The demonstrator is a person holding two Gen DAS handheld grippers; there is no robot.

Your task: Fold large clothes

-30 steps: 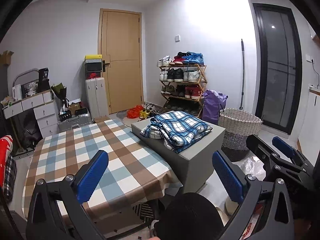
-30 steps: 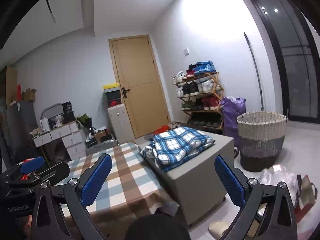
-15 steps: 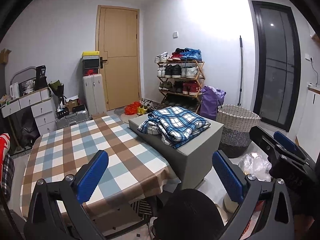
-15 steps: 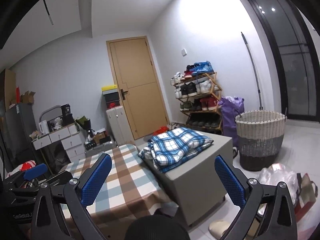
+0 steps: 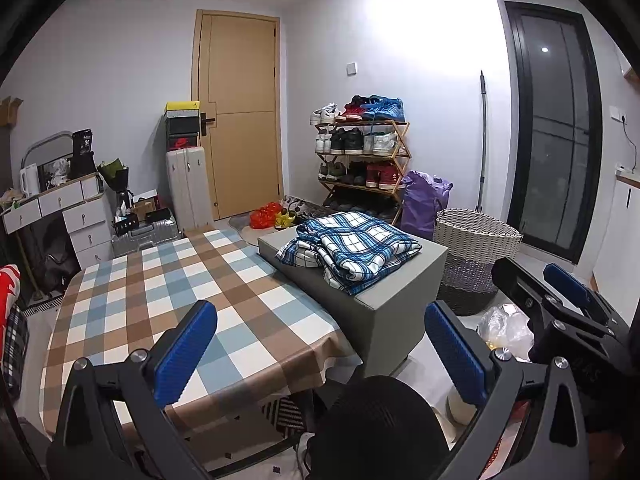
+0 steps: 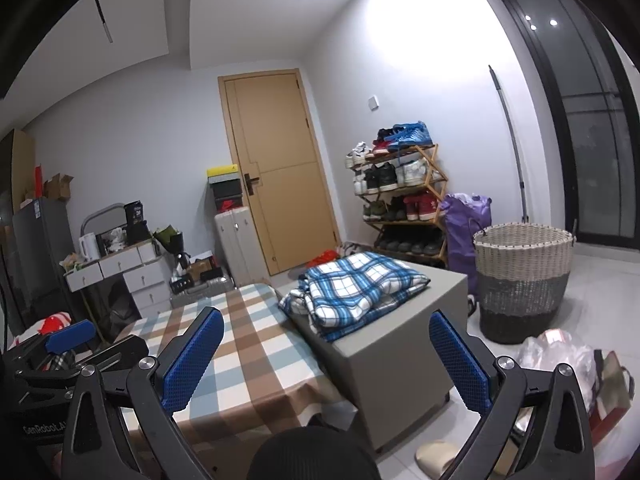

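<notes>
Left wrist view: left claw (image 5: 320,346) spread wide, gripping nothing, two blue pads, raised over near edge of bench (image 5: 132,304) with checked cloth. One blue-white plaid garment (image 5: 352,250) lies bunched in a loose pile on one grey box (image 5: 400,308) just beside bench's right edge, well apart from claw. Right claw (image 5: 560,284) shows at right edge, blue pad visible. One wicker basket (image 5: 474,248) behind the box, one purple bag (image 5: 424,200), one shoe rack (image 5: 362,152) with four tiers, one door (image 5: 240,112).

Right wrist view: right claw (image 6: 326,360) released wide, empty, two blue pads, aimed at box and garment (image 6: 356,288), not touching. Left claw (image 6: 70,338) at lower left beside bench (image 6: 248,344). Same single basket (image 6: 524,276), one rack (image 6: 400,192), one suitcase (image 6: 236,240) near door.
</notes>
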